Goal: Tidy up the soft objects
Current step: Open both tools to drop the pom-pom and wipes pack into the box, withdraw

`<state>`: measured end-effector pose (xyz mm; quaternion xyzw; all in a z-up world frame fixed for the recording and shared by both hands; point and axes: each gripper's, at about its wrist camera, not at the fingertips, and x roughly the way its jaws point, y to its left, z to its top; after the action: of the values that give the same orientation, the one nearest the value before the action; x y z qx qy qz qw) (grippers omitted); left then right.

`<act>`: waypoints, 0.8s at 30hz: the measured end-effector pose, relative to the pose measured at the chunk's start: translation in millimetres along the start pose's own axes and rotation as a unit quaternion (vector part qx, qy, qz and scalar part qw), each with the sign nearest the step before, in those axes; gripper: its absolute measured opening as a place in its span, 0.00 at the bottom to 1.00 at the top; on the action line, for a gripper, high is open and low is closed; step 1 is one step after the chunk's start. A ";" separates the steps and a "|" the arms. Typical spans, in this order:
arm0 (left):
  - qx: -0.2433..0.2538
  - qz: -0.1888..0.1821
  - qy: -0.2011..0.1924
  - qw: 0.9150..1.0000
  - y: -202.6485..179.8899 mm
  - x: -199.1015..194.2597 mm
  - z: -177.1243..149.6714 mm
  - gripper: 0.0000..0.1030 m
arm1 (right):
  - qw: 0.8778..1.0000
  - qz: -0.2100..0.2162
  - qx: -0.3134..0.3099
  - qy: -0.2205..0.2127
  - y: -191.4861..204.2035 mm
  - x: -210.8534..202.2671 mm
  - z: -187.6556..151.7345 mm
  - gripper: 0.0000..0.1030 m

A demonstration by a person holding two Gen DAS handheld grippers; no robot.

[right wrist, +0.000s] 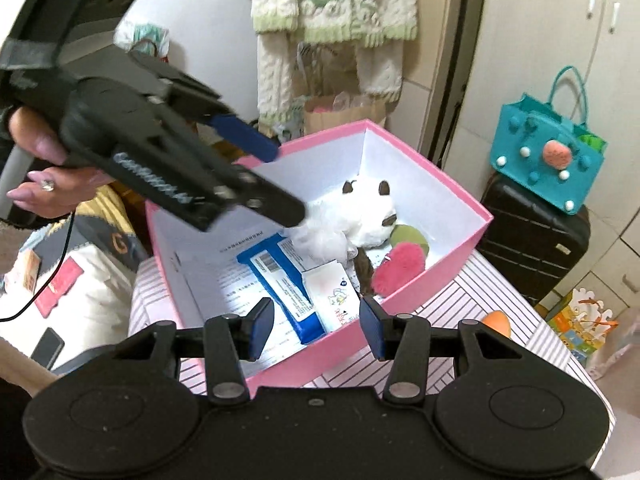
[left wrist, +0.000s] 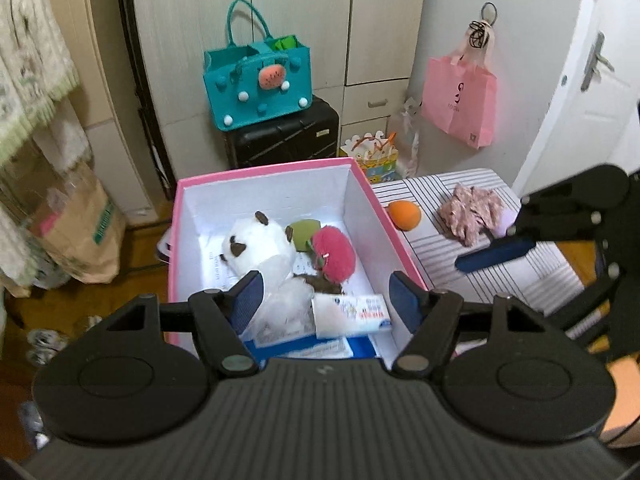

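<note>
A pink box with white inside walls stands on a striped table. In it lie a white panda plush, a red fluffy ball, a green pad and a white packet. My left gripper is open and empty above the box's near end. My right gripper is open and empty over the box's near rim; in the left wrist view one blue finger of it shows. An orange sponge and a pink scrunched cloth lie on the table right of the box.
A blue packet and papers lie on the box floor. A teal felt bag sits on a black suitcase behind. A pink bag hangs on the wall. A paper sack stands left on the floor.
</note>
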<state>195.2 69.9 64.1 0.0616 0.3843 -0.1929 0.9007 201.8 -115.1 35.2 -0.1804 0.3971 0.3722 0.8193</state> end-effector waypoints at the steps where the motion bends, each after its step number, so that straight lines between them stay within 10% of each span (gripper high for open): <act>1: 0.009 0.005 -0.001 1.000 -5.9 -9.9 -2.1 0.67 | 1.000 -0.002 0.003 -0.006 2.5 -5.6 -2.0 0.51; 24: 0.130 -0.041 -0.057 0.989 -108.8 -132.1 -58.1 0.72 | 0.990 -0.068 0.089 -0.080 50.9 -114.4 -69.1 0.51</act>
<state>30.2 24.8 122.3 0.1512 0.3063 -0.2816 0.8967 81.2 -175.8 82.1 -0.1025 0.3487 0.2918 0.8847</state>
